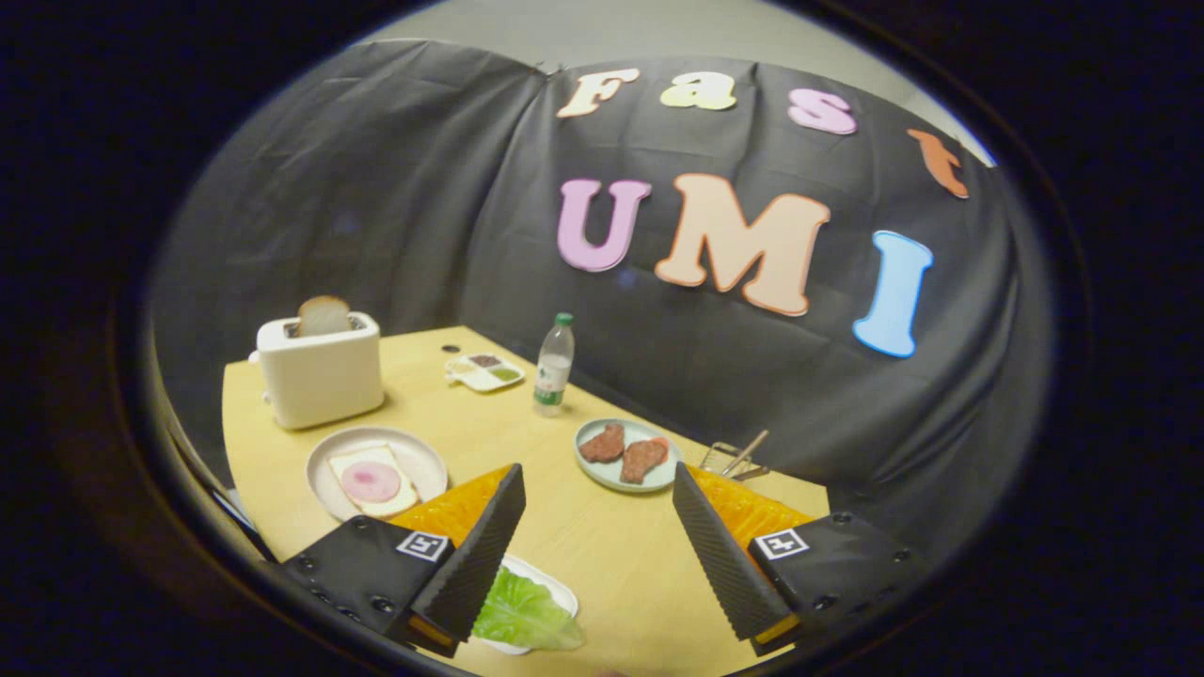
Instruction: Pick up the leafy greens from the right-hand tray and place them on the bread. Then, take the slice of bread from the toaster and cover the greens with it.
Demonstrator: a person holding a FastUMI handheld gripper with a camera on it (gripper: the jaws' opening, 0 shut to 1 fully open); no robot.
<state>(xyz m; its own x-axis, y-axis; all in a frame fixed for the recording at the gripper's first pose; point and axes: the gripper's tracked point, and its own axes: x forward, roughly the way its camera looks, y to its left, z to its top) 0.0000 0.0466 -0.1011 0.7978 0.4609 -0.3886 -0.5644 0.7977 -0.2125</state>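
From the gripper view, your tool [594, 512] hangs above the counter [602, 555] with its fingers [475, 564] spread wide and nothing between them. The leafy greens [527, 611] lie on a white tray [550, 583] just beside your left finger, low and near (partly hidden behind that finger). Beyond the left finger sits a round plate [423, 461] carrying the bread [376, 480], topped with a pink slice. Farther back stands the white toaster [320, 376] with a slice of bread [324, 316] poking upright from its slot. Ahead, between the fingers, a pale blue plate [593, 470] holds two brown meat pieces [625, 453]. A bottle [554, 362] and a small sauce dish [484, 372] stand behind it.
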